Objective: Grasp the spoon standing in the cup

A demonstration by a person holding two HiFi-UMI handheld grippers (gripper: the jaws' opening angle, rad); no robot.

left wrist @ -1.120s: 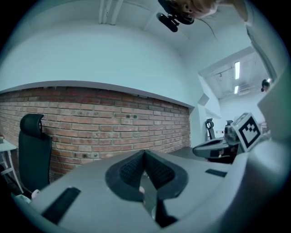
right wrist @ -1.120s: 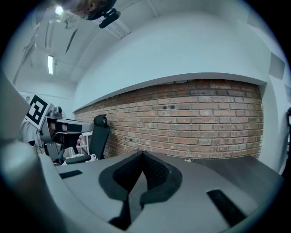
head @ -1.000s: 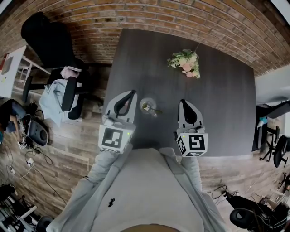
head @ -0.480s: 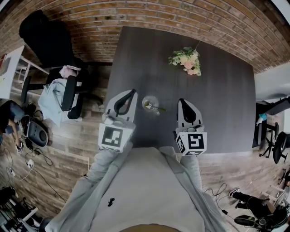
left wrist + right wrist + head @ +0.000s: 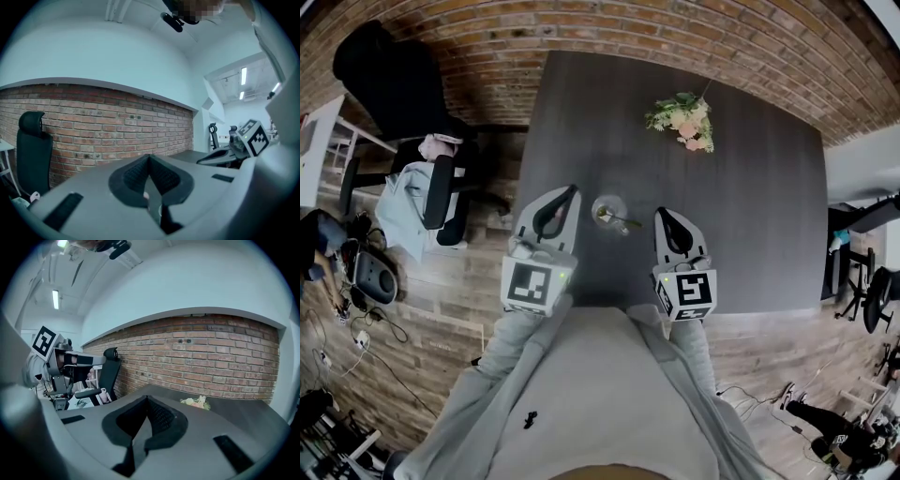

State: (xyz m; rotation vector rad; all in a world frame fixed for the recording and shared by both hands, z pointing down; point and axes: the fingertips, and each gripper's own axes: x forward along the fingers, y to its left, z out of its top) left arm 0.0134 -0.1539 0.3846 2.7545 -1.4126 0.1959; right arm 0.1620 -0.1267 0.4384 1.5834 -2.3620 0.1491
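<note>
The spoon point(image 5: 617, 220) stands untouched in the glass cup point(image 5: 607, 208) near the front edge of the dark counter point(image 5: 750, 216), its handle leaning toward 4 o'clock. The left gripper point(image 5: 570, 194) at the cup's 9 o'clock and the right gripper point(image 5: 663, 217) at its 3 o'clock both have their jaws pressed together on nothing. By my reckoning the grasp hasn't begun: opening, approach and closing all remain.

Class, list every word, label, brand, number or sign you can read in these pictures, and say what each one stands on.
No readable words, brands or numbers in any view.
Left white marker cube, on the left gripper: black square code pattern, not letters.
Right white marker cube, on the right gripper: the same kind of pattern, not letters.
</note>
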